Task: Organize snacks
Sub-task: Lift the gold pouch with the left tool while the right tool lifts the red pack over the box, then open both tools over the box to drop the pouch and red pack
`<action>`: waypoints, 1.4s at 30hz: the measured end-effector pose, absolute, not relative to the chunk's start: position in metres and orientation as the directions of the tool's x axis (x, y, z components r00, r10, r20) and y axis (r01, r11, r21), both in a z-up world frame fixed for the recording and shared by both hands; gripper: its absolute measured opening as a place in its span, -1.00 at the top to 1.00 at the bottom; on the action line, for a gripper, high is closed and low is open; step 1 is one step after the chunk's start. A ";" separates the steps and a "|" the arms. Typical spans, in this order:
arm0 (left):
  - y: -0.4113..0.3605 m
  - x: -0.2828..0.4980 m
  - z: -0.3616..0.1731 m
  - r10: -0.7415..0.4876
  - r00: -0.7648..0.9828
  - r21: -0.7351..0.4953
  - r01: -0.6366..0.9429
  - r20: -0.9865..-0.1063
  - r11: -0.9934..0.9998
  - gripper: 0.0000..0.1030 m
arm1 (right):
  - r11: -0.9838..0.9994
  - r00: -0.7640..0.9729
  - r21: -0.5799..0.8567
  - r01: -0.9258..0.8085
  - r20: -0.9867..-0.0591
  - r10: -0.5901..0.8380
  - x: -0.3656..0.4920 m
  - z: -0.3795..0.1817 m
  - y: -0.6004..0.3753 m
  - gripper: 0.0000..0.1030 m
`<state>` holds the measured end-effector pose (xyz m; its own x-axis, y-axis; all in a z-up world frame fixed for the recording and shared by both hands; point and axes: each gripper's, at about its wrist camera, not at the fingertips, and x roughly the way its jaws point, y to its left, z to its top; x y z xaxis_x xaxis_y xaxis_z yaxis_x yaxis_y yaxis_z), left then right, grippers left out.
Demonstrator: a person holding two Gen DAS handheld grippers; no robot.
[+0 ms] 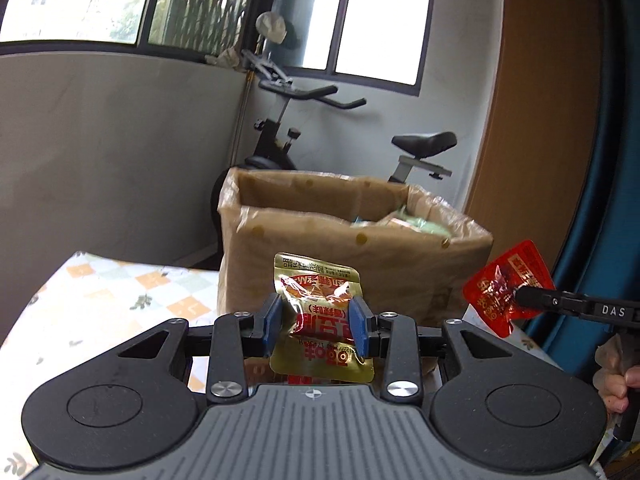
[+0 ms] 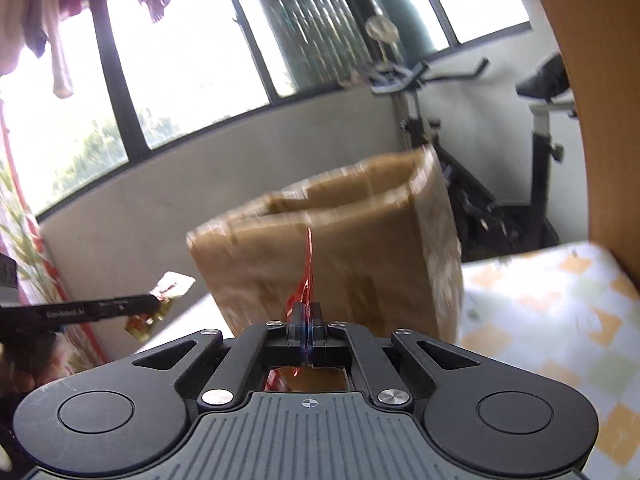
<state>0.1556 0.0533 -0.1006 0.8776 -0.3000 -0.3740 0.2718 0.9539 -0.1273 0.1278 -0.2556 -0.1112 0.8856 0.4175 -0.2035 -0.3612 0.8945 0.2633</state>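
Note:
My left gripper [image 1: 318,326] is shut on a gold and red snack packet [image 1: 320,312], held upright in front of a brown cardboard box [image 1: 320,256] lined with clear plastic. My right gripper [image 2: 307,320] is shut on a thin red snack packet [image 2: 306,272], seen edge-on before the same box [image 2: 340,264]. In the left wrist view the red packet [image 1: 506,292] and the right gripper [image 1: 524,298] hang to the right of the box. In the right wrist view the left gripper [image 2: 154,304] and its gold packet [image 2: 166,292] show at the left. Pale green packets [image 1: 416,226] lie inside the box.
The box stands on a table with a checked orange and green cloth [image 1: 100,300], also in the right wrist view [image 2: 552,312]. An exercise bike [image 1: 304,136] stands behind the box below the windows. A brown wooden panel [image 1: 532,120] rises at the right.

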 end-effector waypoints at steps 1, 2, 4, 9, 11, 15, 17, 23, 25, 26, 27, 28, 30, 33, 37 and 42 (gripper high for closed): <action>0.051 0.158 -0.092 -0.306 0.884 -0.117 0.283 -0.353 0.952 0.25 | 0.891 0.886 0.259 -0.374 -0.183 0.425 0.131 -0.101 -0.255 0.98; 0.050 0.161 -0.084 -0.313 0.889 -0.112 0.292 -0.335 0.950 0.25 | 0.885 0.886 0.259 -0.387 -0.162 0.435 0.137 -0.089 -0.255 0.98; 0.047 0.172 -0.069 -0.330 0.896 -0.114 0.309 -0.297 0.944 0.25 | 0.877 0.884 0.260 -0.404 -0.135 0.447 0.153 -0.071 -0.254 0.98; 0.028 0.224 -0.048 -0.337 0.903 -0.121 0.316 -0.268 0.941 0.25 | 0.904 0.896 0.199 -0.378 -0.167 0.411 0.220 -0.041 -0.235 0.98; 0.023 0.253 -0.048 -0.338 0.893 -0.142 0.309 -0.296 0.940 0.25 | 0.927 0.904 0.170 -0.334 -0.220 0.366 0.254 -0.034 -0.223 0.98; 0.012 0.298 -0.051 -0.280 0.892 -0.089 0.266 -0.354 0.960 0.24 | 0.951 0.900 0.177 -0.252 -0.318 0.298 0.308 -0.035 -0.202 0.98; 0.010 0.317 -0.056 -0.267 0.876 -0.090 0.252 -0.401 0.964 0.19 | 0.967 0.907 0.172 -0.186 -0.349 0.236 0.328 -0.041 -0.195 0.94; 0.019 0.334 -0.070 -0.192 0.874 -0.065 0.182 -0.445 0.981 -0.13 | 0.965 0.915 0.240 -0.107 -0.355 0.190 0.337 -0.056 -0.199 0.50; 0.028 0.325 -0.070 -0.221 0.873 -0.095 0.200 -0.435 0.975 -0.13 | 0.963 0.920 0.229 -0.141 -0.330 0.213 0.325 -0.055 -0.203 0.49; 0.032 0.319 -0.070 -0.233 0.870 -0.103 0.209 -0.435 0.972 -0.13 | 0.963 0.921 0.221 -0.158 -0.318 0.224 0.318 -0.055 -0.205 0.49; 0.037 0.313 -0.070 -0.232 0.869 -0.097 0.211 -0.437 0.973 -0.13 | 0.962 0.924 0.213 -0.171 -0.305 0.232 0.307 -0.054 -0.209 0.49; 0.040 0.306 -0.071 -0.224 0.872 -0.087 0.207 -0.435 0.974 -0.13 | 0.961 0.926 0.208 -0.181 -0.292 0.238 0.296 -0.054 -0.213 0.49; 0.047 0.290 -0.072 -0.215 0.878 -0.083 0.199 -0.428 0.976 -0.13 | 0.957 0.930 0.207 -0.201 -0.266 0.253 0.277 -0.055 -0.219 0.49; 0.056 0.268 -0.074 -0.239 0.873 -0.121 0.207 -0.426 0.971 -0.13 | 0.956 0.937 0.197 -0.218 -0.233 0.262 0.250 -0.059 -0.224 0.49; 0.062 0.239 -0.084 -0.245 0.864 -0.139 0.205 -0.439 0.969 -0.13 | 0.961 0.945 0.150 -0.231 -0.202 0.259 0.216 -0.068 -0.222 0.49; 0.063 0.202 -0.107 -0.268 0.839 -0.177 0.207 -0.475 0.962 -0.13 | 0.962 0.943 0.108 -0.252 -0.196 0.269 0.182 -0.090 -0.217 0.49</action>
